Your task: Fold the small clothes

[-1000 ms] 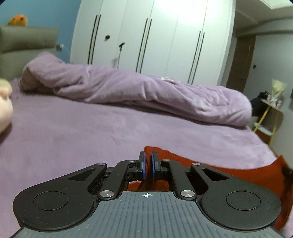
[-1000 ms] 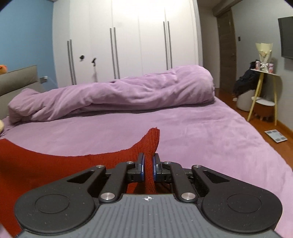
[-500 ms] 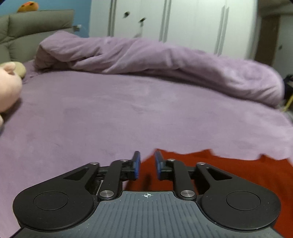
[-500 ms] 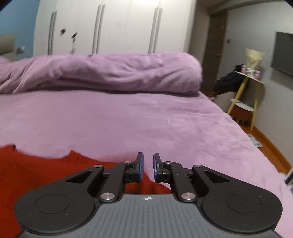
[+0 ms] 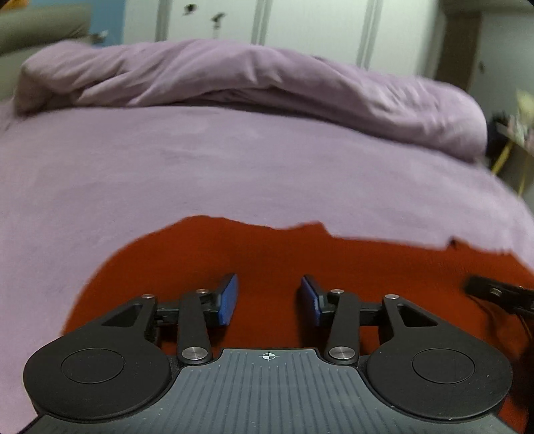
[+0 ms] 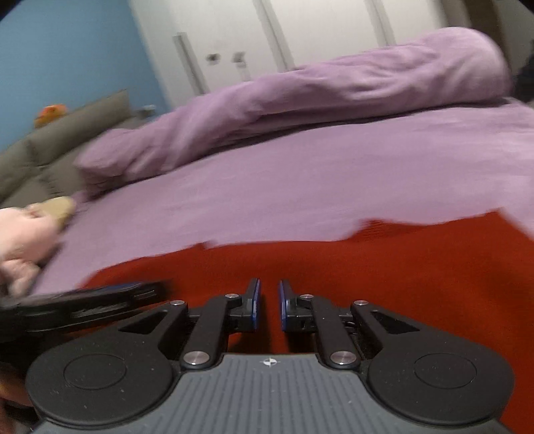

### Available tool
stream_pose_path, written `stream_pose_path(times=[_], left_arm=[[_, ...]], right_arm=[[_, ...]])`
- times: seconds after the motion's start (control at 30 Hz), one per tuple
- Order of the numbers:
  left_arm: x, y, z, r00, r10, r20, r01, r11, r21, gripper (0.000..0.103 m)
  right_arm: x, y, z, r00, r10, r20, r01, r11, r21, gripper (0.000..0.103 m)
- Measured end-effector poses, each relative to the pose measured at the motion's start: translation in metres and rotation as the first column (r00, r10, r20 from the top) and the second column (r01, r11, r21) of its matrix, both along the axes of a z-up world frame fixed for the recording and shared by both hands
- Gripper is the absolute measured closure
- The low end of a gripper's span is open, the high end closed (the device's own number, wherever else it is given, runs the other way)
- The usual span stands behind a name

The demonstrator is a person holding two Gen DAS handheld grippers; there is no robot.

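Lilac bedding fills both of my views, and on it lies the red garment (image 5: 333, 267), spread flat toward the near edge of the bed (image 5: 233, 173), its ragged far hem running across the sheet in both views. I have my left gripper (image 5: 268, 297) low over the cloth with its jaws opening; the blue pads stand well apart, red fabric shows in the gap beneath them, and nothing is pinched. My right gripper (image 6: 268, 307) sits over the same garment, further toward its right side, with its jaws nearly together, leaving just a narrow slit; I see cloth below that slit but none caught up between the pads, so I read it as holding nothing. Each tool shows at the margin of the other's view, so I judge them close together over the same piece. Beyond the garment, the sheet is bare up to the rolled duvet (image 5: 267, 80) along the far edge of the bed, with white wardrobe doors (image 5: 300, 26) behind it and a soft toy (image 6: 23, 240) near the left edge. As for progress, I would say the garment has been laid out and let go, but the blurred frames show me no crease or doubled layer, so I cannot tell whether any fold is in yet. What remains, by my judgement, is to take fresh hold of an edge and bring it over.
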State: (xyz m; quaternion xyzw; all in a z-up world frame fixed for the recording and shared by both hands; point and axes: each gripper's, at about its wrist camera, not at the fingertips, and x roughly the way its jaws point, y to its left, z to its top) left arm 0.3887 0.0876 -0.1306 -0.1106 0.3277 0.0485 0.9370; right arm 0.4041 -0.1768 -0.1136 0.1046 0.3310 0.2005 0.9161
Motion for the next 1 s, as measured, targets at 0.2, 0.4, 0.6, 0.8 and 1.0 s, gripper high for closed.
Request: stream_pose_path(times=[0.2, 0.4, 0.6, 0.8, 1.0], left_arm=[[-0.018, 0.030, 0.008, 1.000, 0.026, 0.013, -0.025, 0.998, -0.065, 0.066], [-0.048, 0.053, 0.025, 0.992, 0.124, 0.000, -0.124, 0.992, -0.016, 0.035], [-0.095, 0.079, 0.029, 0.974, 0.225, -0.025, -0.226, 0.969, -0.098, 0.034], [-0.131, 0.079, 0.035, 0.986, 0.161, -0.051, -0.166, 0.979, -0.114, 0.034], [-0.151, 0.069, 0.042, 0.987, 0.160, -0.028, -0.163, 0.974, -0.159, 0.034]], right_arm=[[0.008, -0.115, -0.011, 0.940, -0.338, -0.043, 0.341, 0.934, 0.107, 0.103], [-0.027, -0.110, 0.007, 0.934, -0.356, -0.012, 0.357, 0.934, 0.023, 0.097], [-0.084, -0.075, 0.014, 0.997, -0.077, -0.008, 0.078, 0.991, 0.105, 0.097], [-0.101, -0.107, -0.009, 0.986, -0.164, -0.035, 0.166, 0.982, 0.094, 0.103], [-0.106, -0.162, 0.001, 0.911, -0.413, 0.002, 0.413, 0.910, 0.036, 0.102]])
